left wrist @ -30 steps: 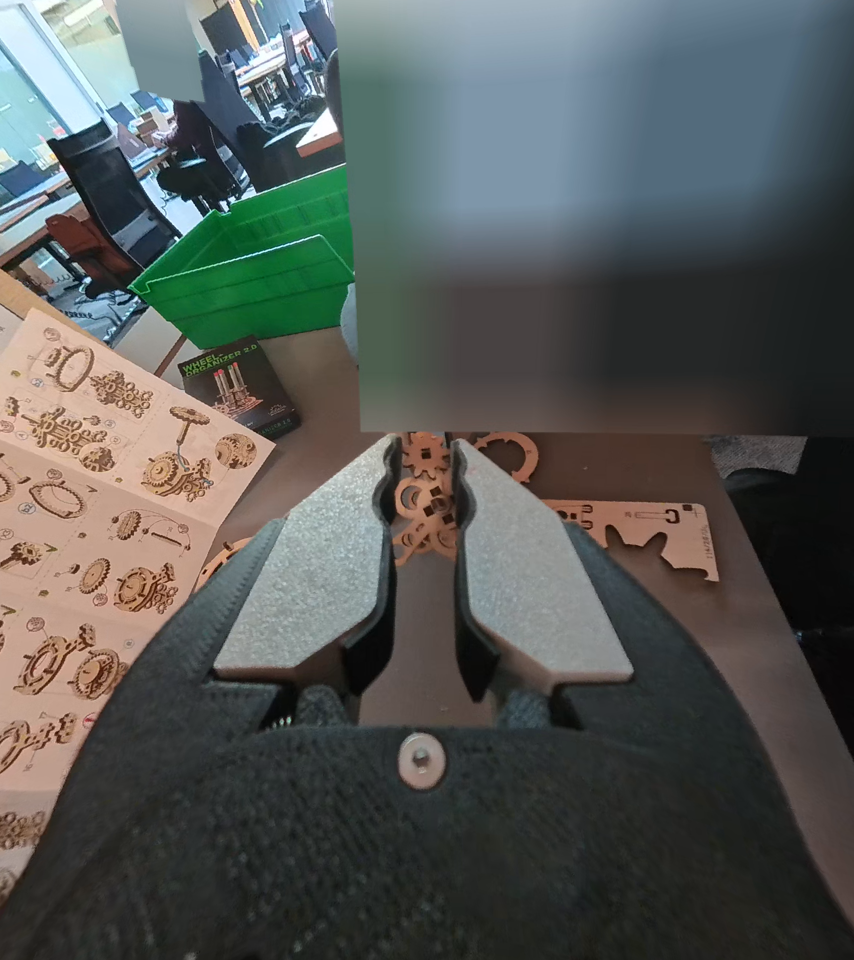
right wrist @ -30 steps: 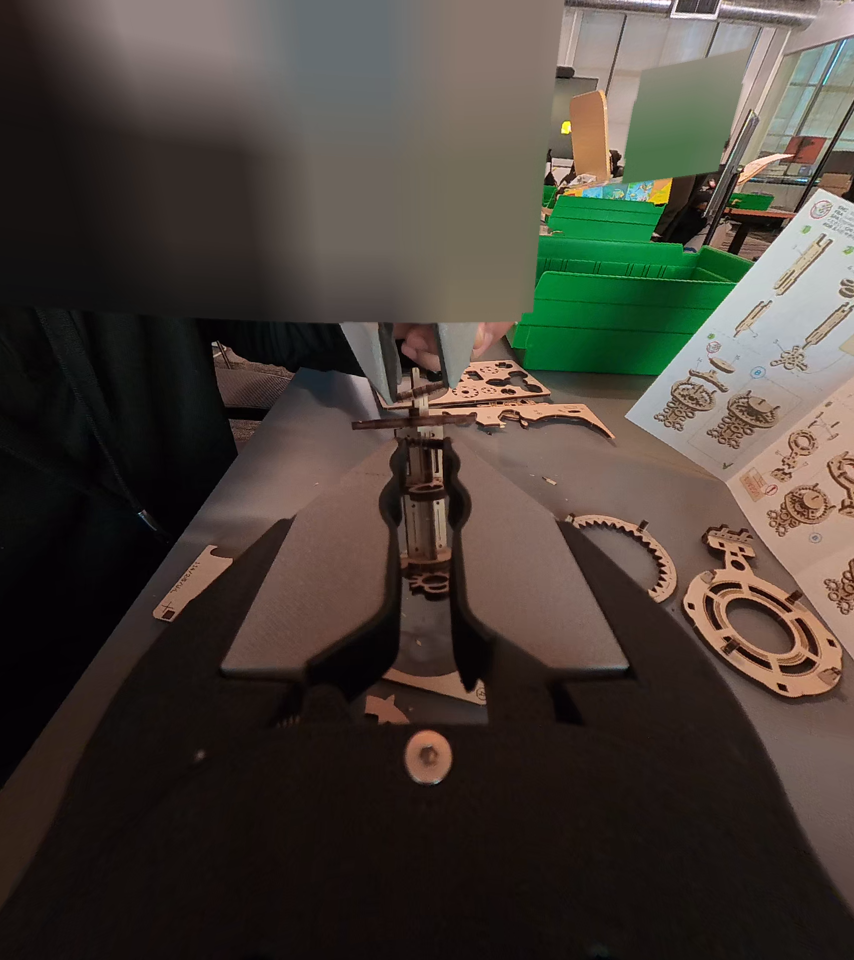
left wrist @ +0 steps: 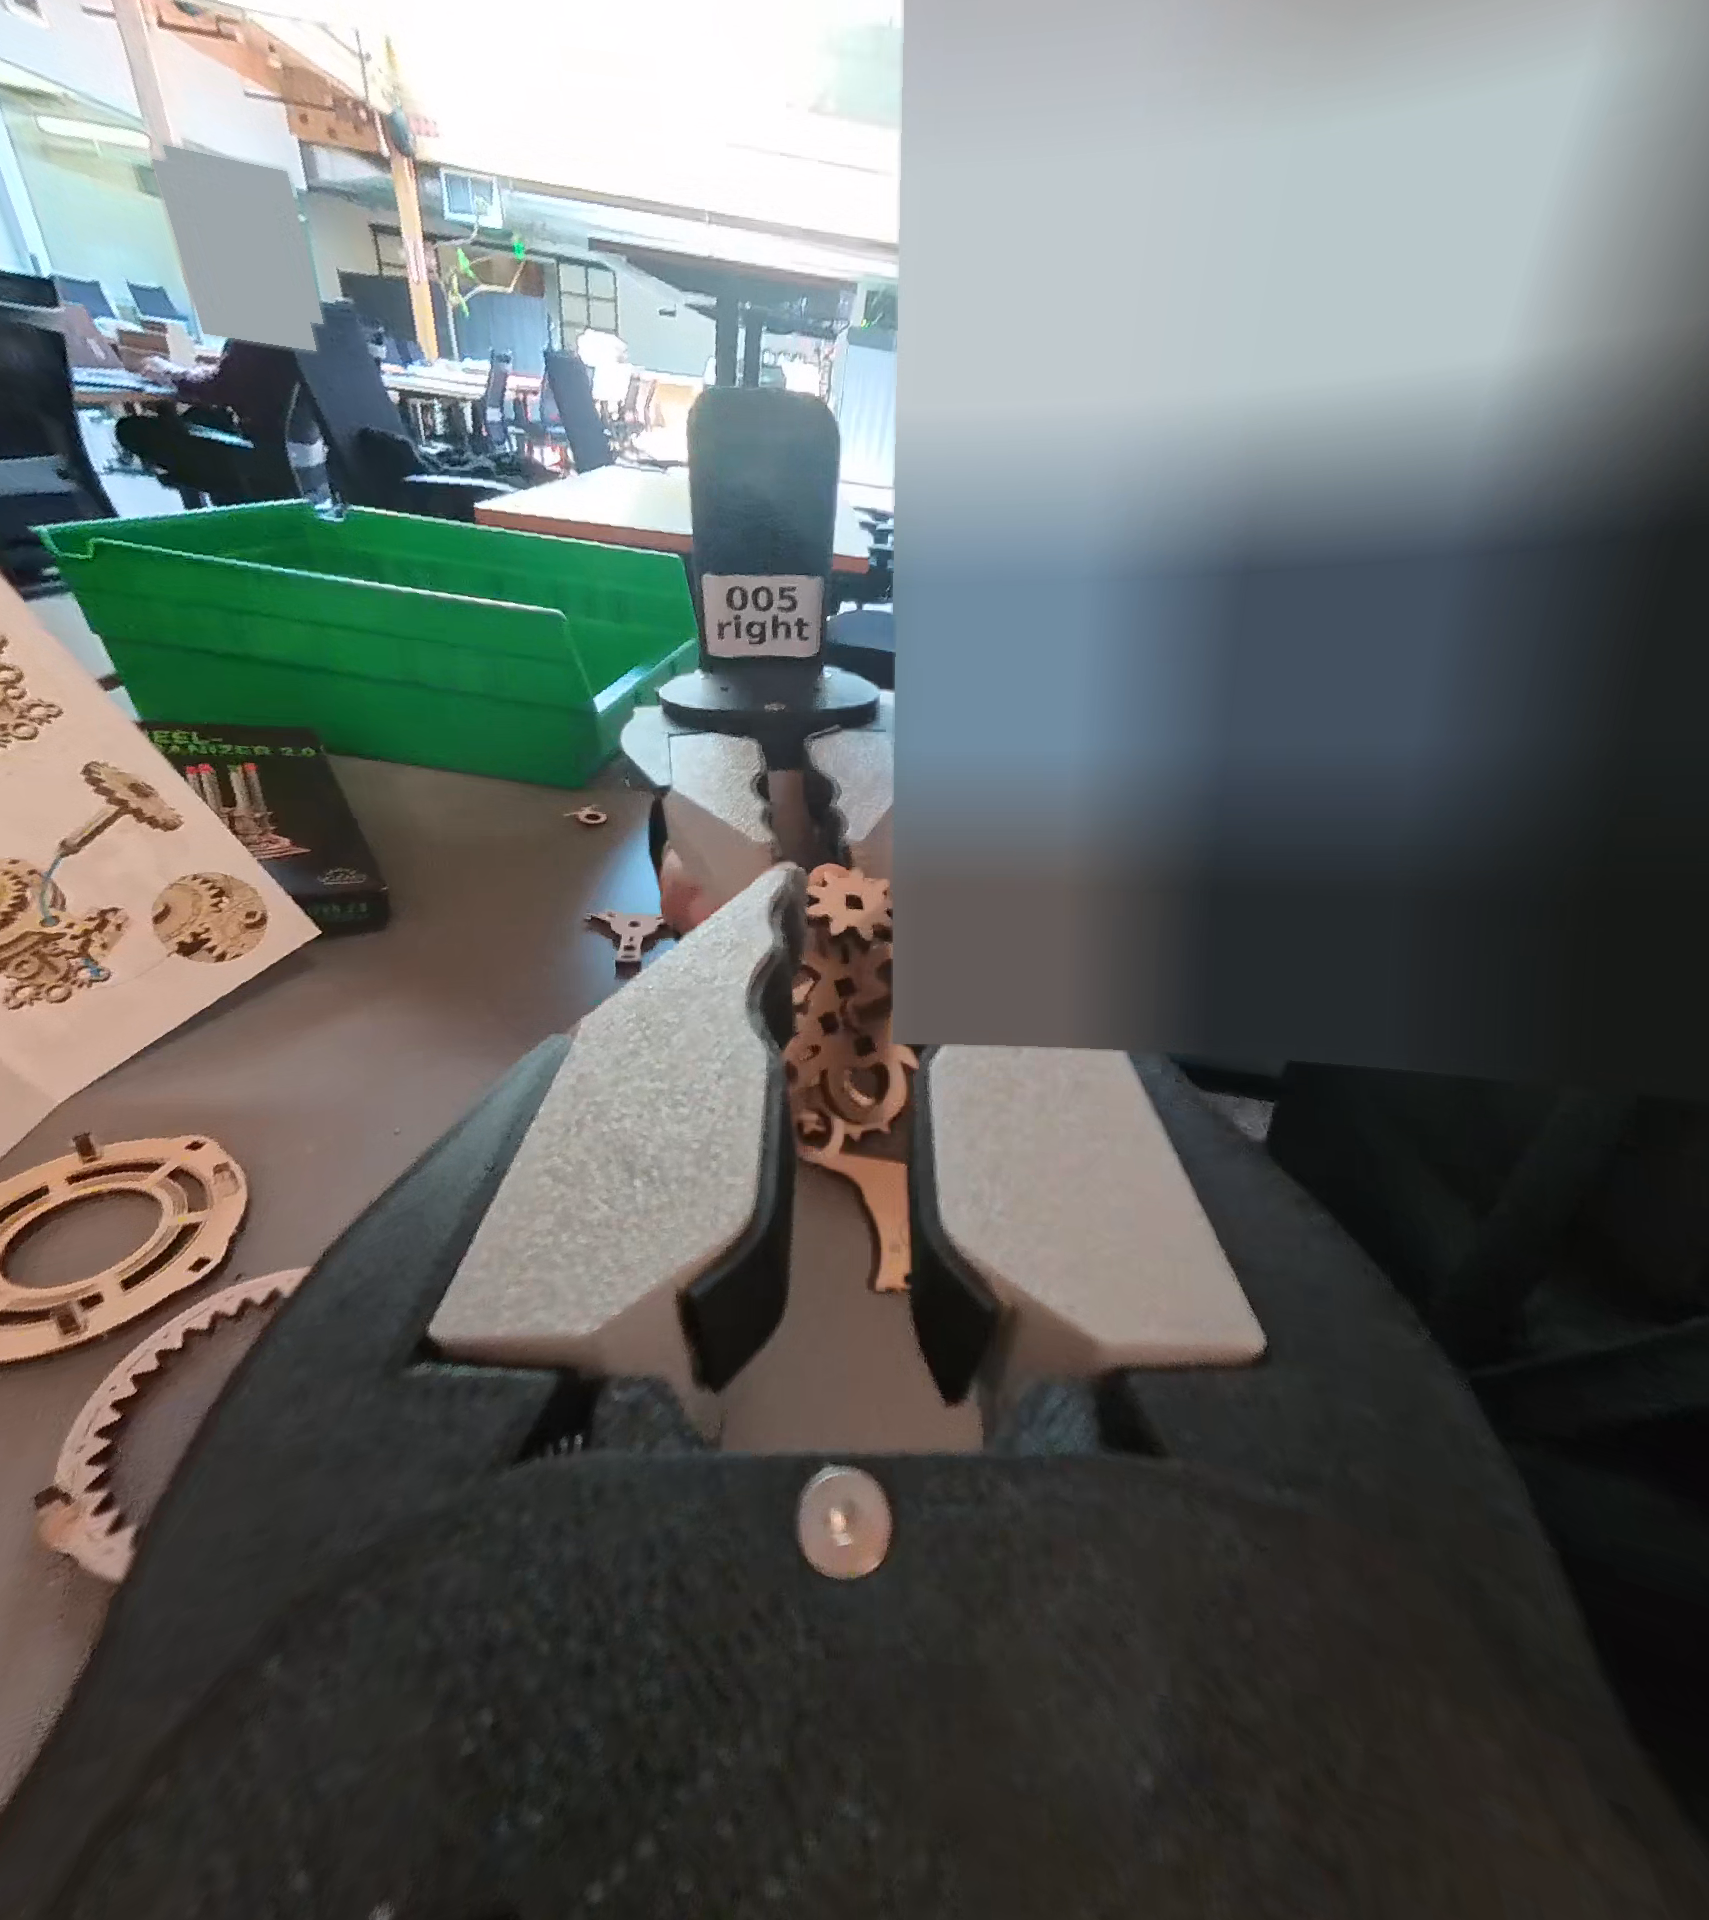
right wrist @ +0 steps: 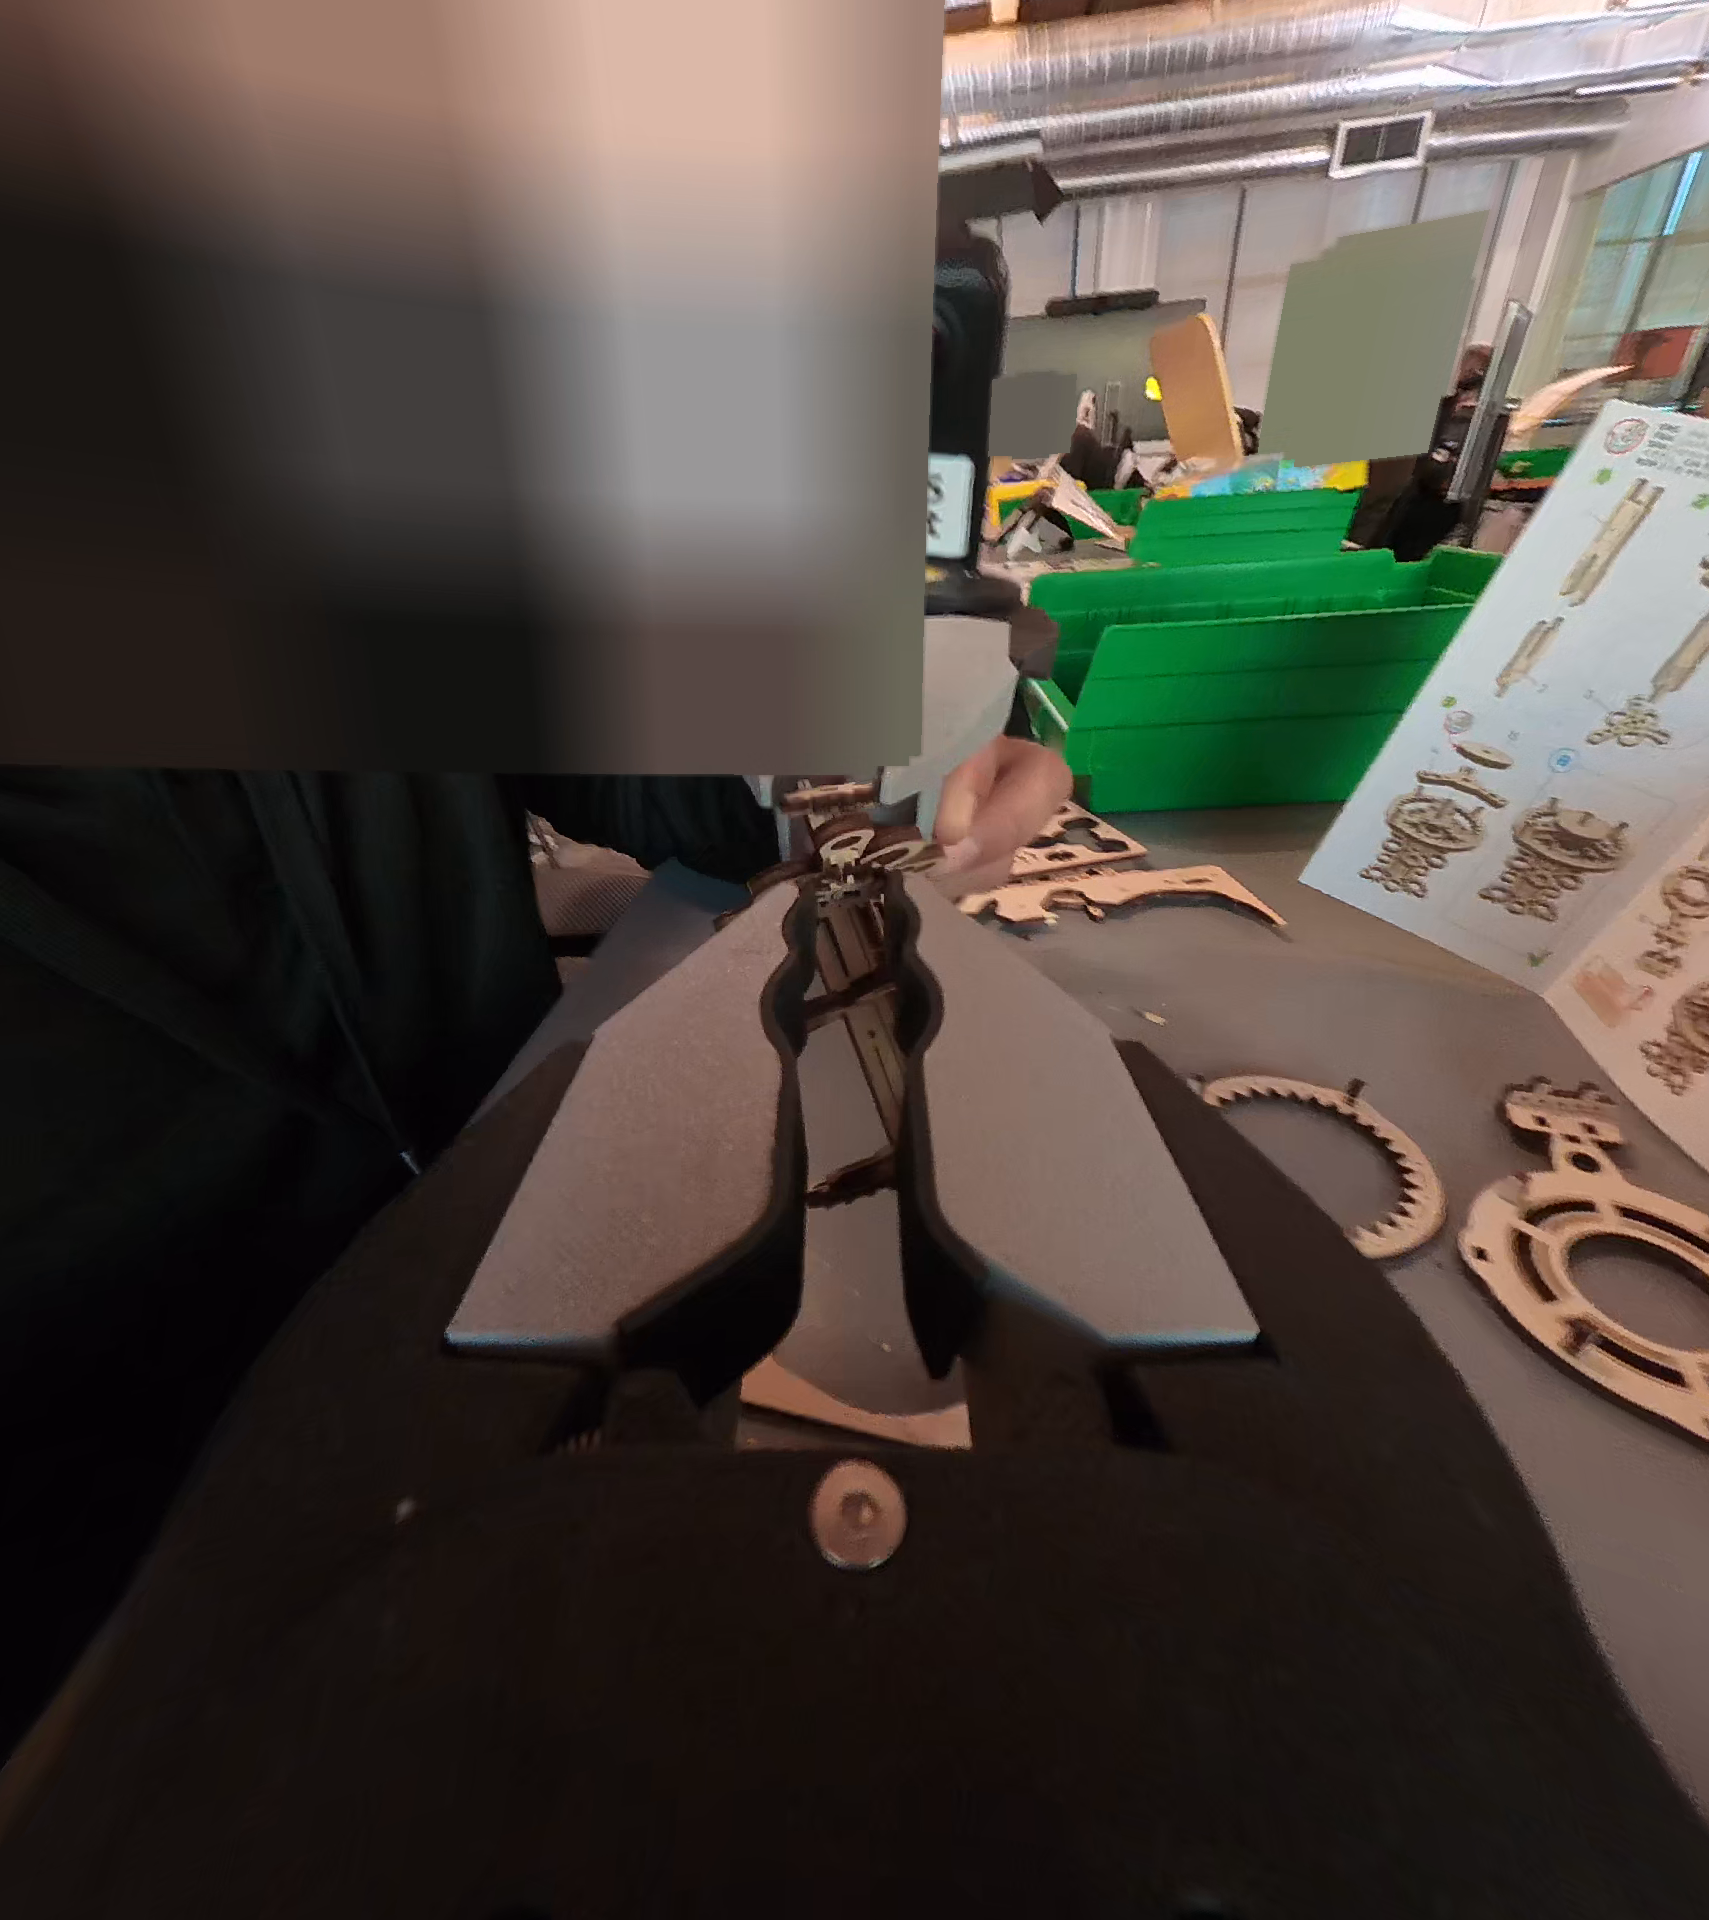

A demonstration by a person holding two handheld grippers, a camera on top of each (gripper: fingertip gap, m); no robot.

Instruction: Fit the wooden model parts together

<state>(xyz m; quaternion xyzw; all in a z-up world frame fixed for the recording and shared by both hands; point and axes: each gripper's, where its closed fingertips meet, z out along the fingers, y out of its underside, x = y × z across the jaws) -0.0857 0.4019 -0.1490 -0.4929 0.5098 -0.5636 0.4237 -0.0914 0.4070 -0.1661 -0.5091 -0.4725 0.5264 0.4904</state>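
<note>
My left gripper (left wrist: 845, 904) is shut on a flat wooden gear cluster (left wrist: 845, 1039) that stands between its fingers; its right fingertip is hidden by a blur patch. Straight ahead, my right gripper (left wrist: 793, 821) points back at it, tips almost touching the top gear. In the right wrist view my right gripper (right wrist: 852, 904) is shut on a dark wooden shaft (right wrist: 865, 997) that runs along its fingers, tilted. A small gear part (right wrist: 850, 852) sits at the shaft's far end. A hand (right wrist: 995, 800) shows just beyond it.
On the grey table (left wrist: 414, 1039) lie a wooden ring plate (left wrist: 71, 1257), a toothed arc (left wrist: 154, 1423), a small three-armed piece (left wrist: 632, 930), a black box (left wrist: 278, 821), the instruction sheet (left wrist: 19, 831) and a green bin (left wrist: 362, 634). Leftover cut sheets (right wrist: 1120, 894) lie behind.
My left gripper has swung up from looking down at the table and now faces my right gripper, with the gear cluster between its fingers. The shaft in my right gripper has tilted.
</note>
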